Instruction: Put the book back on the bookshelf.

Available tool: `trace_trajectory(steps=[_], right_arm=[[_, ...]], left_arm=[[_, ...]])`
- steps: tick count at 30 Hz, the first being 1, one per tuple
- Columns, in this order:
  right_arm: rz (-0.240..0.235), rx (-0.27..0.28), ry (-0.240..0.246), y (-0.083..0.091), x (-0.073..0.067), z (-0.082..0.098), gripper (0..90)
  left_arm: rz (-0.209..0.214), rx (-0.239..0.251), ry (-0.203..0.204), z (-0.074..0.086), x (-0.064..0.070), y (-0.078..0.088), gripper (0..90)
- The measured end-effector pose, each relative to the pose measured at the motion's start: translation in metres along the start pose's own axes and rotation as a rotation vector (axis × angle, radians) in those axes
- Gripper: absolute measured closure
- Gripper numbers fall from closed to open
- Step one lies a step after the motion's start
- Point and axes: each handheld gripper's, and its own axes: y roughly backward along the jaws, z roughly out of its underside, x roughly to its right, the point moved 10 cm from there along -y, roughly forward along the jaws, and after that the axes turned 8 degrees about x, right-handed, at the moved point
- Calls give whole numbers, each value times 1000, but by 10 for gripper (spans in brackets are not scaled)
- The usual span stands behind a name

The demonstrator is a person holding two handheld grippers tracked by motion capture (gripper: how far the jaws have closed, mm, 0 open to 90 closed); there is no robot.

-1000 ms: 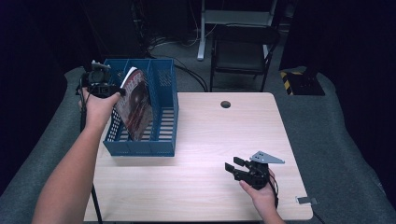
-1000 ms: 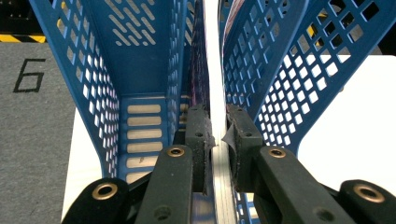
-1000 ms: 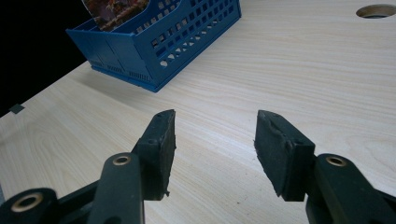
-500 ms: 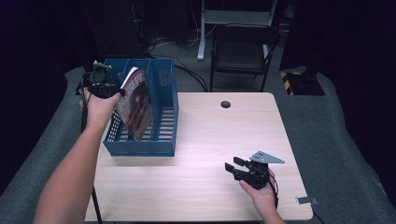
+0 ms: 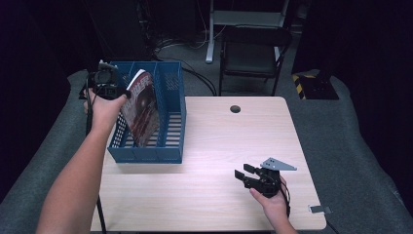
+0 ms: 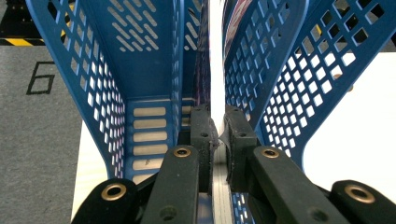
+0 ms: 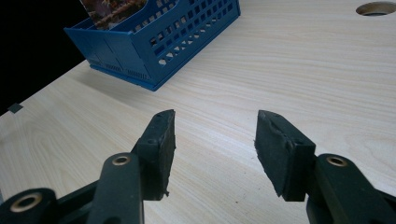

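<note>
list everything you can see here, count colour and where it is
file rack: 1, blue, perforated walls, three slots, left end of the table
magazine: 1, dark reddish cover with white edge, leaning tilted in the rack's middle slot, top edge held by the left gripper
table: 1, light wood, with a round hole near the far edge
folding chair: 1, dark, on the floor beyond the table
floor covering: grey, around the table
yellow-black striped item: 1, on the floor at far right; cannot tell what it is
left gripper: black, jaws shut on the magazine, over the rack
right gripper: black with grey plate, jaws open and holding nothing, low over the table's near right part
forearms: 2, entering from the bottom
</note>
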Motion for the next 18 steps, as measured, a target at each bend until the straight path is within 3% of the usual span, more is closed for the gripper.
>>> trace_trajectory(steps=[7,11,18], right_arm=[[3,-1,-2,1,0,0,475],[4,3,-2,1,1,0,475],[4,-1,0,1,1,0,475]], left_arm=[[-4,15,6,-8,-3,1,844],[-12,40,35,-12,-4,-3,844],[-25,67,30,-16,-3,-12,844]])
